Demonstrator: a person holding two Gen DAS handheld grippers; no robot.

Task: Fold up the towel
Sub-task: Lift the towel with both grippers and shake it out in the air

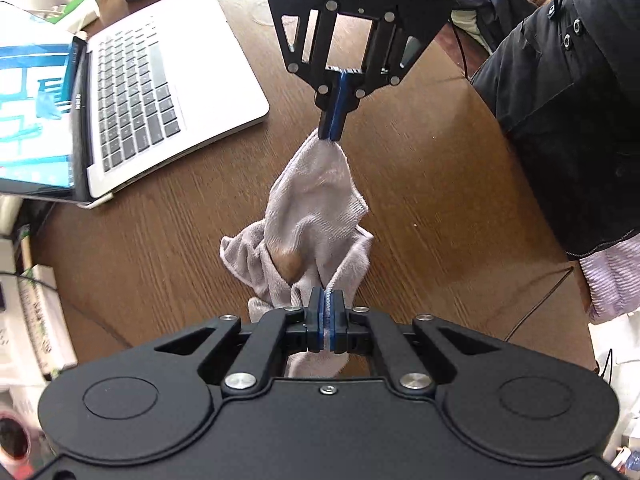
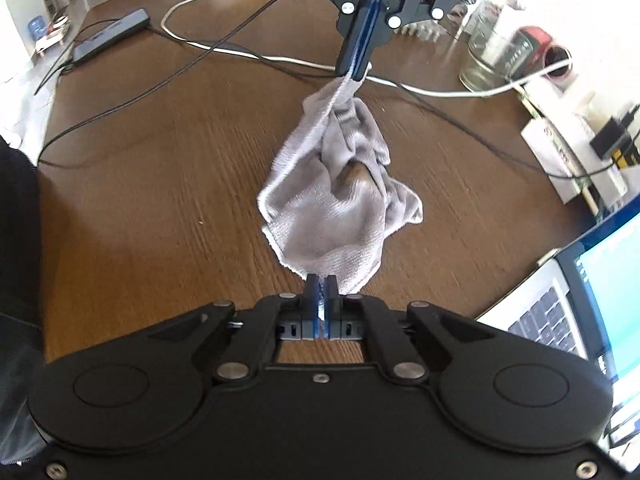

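A small grey towel (image 1: pixel 316 208) hangs bunched and sagging between my two grippers above the brown wooden table (image 1: pixel 168 232). My left gripper (image 1: pixel 329 296) is shut on one edge of the towel at the near end. My right gripper (image 1: pixel 331 133) faces it from the far side and is shut on the opposite corner. In the right wrist view the towel (image 2: pixel 340 200) droops with a hole-like fold in its middle; my right gripper (image 2: pixel 323 286) pinches its near edge and my left gripper (image 2: pixel 356 72) pinches its far corner.
An open silver laptop (image 1: pixel 160 80) lies at the left of the table, also seen in the right wrist view (image 2: pixel 560 320). Black and white cables (image 2: pixel 240 48), a glass jar (image 2: pixel 492 56) and a power strip (image 2: pixel 576 152) lie beyond. A person in dark clothing (image 1: pixel 572 100) stands right.
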